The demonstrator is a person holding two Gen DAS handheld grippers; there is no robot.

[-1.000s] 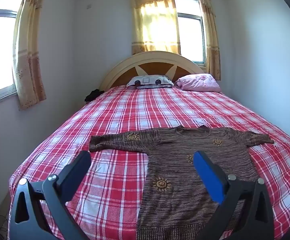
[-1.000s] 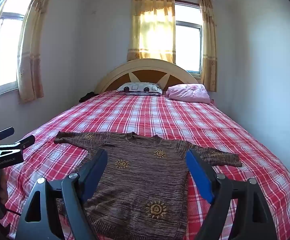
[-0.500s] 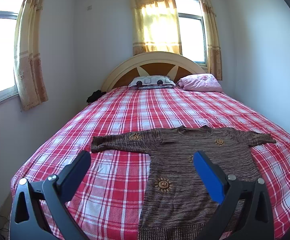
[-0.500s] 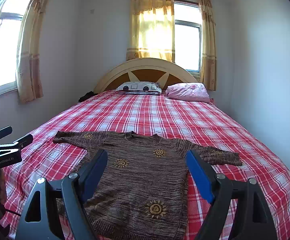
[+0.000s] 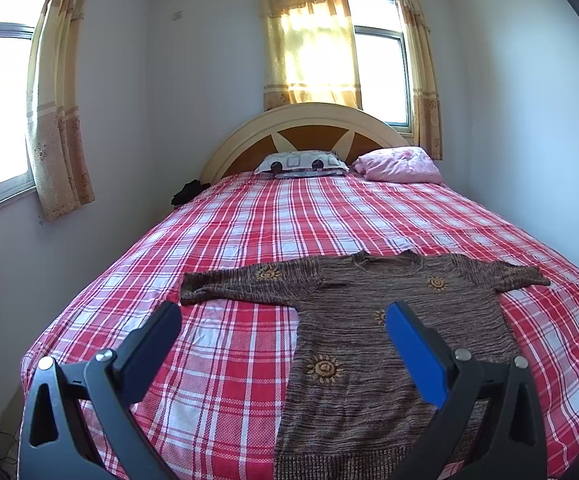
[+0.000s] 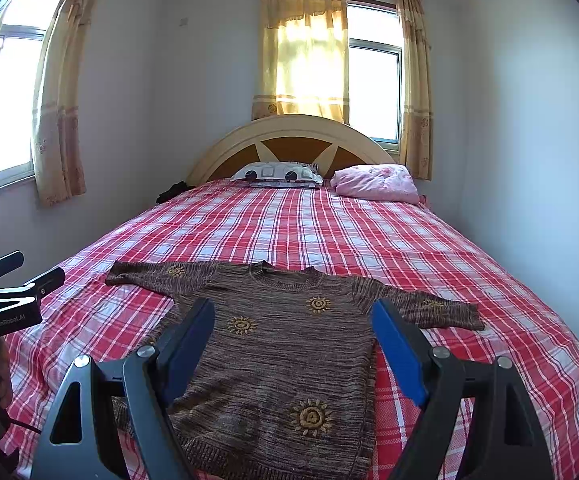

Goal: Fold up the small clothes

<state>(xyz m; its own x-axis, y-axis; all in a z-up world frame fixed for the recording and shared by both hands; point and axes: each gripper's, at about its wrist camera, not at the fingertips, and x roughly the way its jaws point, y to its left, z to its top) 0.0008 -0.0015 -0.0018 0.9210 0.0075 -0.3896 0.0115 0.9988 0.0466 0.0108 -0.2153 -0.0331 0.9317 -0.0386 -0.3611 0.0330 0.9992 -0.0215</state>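
Observation:
A brown knitted sweater (image 5: 353, 320) with yellow sun motifs lies flat on the bed, sleeves spread, hem toward me; it also shows in the right wrist view (image 6: 281, 344). My left gripper (image 5: 283, 316) is open and empty, held above the bed's near edge, left of the sweater's body. My right gripper (image 6: 291, 312) is open and empty, held above the sweater's lower half. The left gripper's body (image 6: 5, 300) shows at the left edge of the right wrist view.
The bed has a red plaid sheet (image 5: 309, 224), a patterned pillow (image 5: 301, 162) and a pink pillow (image 5: 397, 166) by the headboard (image 5: 309, 132). A dark item (image 5: 187, 192) lies at the far left edge. Walls stand close on both sides.
Both grippers have drawn back and risen slightly; the sweater looks a little farther and lower in both views. The sweater has not moved.

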